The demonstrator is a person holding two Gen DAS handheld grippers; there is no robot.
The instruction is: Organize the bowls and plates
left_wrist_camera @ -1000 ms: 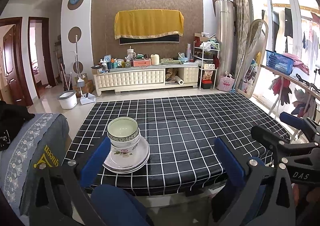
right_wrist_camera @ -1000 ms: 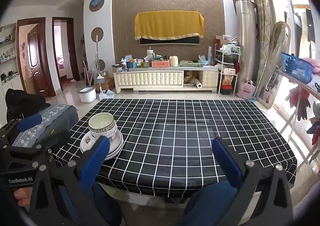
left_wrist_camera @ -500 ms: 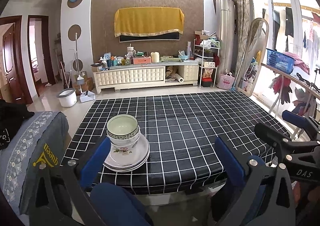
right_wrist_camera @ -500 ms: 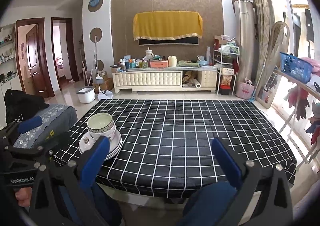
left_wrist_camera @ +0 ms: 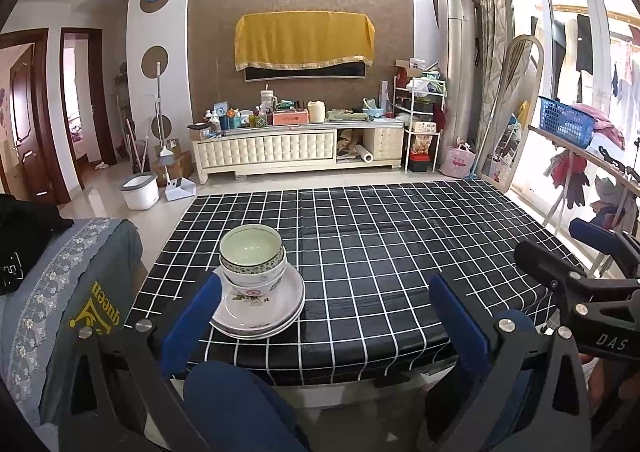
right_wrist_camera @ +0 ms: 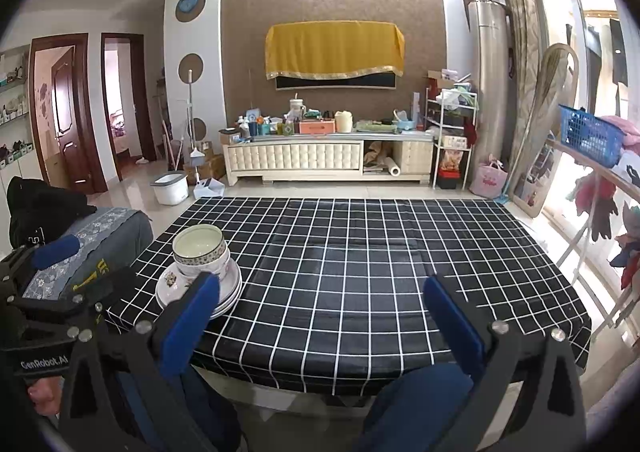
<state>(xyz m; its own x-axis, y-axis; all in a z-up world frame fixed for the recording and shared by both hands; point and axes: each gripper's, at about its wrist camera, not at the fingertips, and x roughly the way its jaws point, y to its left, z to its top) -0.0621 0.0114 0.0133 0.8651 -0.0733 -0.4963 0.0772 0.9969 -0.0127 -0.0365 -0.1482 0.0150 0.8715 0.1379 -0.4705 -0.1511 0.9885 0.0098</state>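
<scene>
- Our left gripper (left_wrist_camera: 324, 292) points forward and level, its two blue-padded fingers (left_wrist_camera: 192, 322) spread wide with nothing between them.
- Our right gripper (right_wrist_camera: 320, 292) sits the same way, blue pads (right_wrist_camera: 454, 322) far apart and empty.
- In the left wrist view, the right gripper shows at the right edge, with our hand (left_wrist_camera: 608, 380) wrapped around its black handle.
- In the right wrist view, the left gripper shows at the left edge, with our fingers (right_wrist_camera: 42, 392) beneath its body.
</scene>
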